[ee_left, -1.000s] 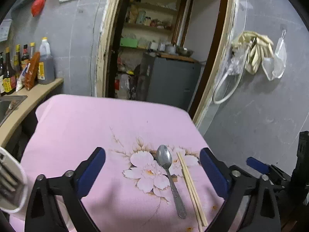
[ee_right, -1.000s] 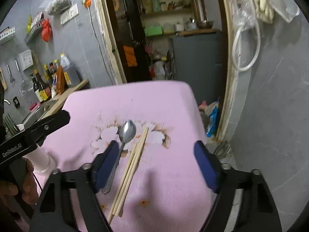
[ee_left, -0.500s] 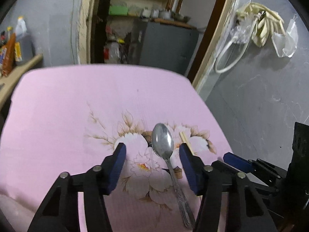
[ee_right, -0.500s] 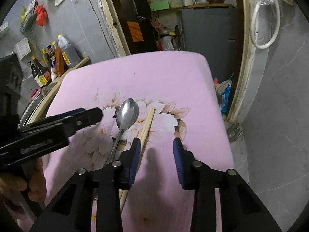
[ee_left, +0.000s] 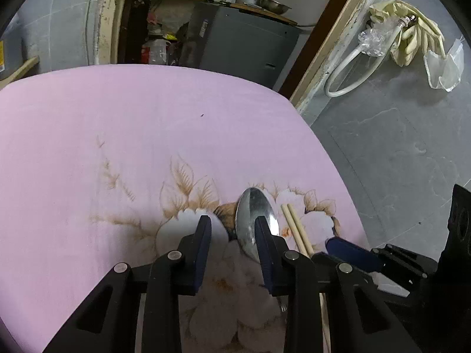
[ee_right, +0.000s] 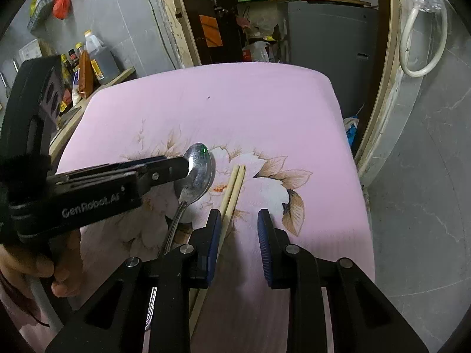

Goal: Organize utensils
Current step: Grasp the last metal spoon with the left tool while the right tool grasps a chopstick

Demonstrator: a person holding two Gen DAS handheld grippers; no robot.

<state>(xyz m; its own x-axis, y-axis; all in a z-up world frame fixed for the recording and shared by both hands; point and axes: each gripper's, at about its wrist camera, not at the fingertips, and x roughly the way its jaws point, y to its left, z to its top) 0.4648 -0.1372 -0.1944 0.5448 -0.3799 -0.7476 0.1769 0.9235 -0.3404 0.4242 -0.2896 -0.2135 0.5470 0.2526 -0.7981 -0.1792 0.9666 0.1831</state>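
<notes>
Now the left gripper (ee_left: 232,229) hangs low over the pink flowered cloth (ee_left: 117,135), its jaws narrow but apart and just closing, nothing between them; its right finger covers part of the spoon (ee_right: 197,173). Beside the spoon, toward the right edge, lie the chopsticks (ee_right: 232,188). The right gripper (ee_right: 239,223) has jaws apart, closing, chopsticks against its left finger.

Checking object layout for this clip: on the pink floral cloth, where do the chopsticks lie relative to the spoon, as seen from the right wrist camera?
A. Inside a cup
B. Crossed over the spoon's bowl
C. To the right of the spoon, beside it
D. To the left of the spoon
C: the chopsticks lie flat just right of the spoon, roughly alongside it and apart from its bowl.
</notes>
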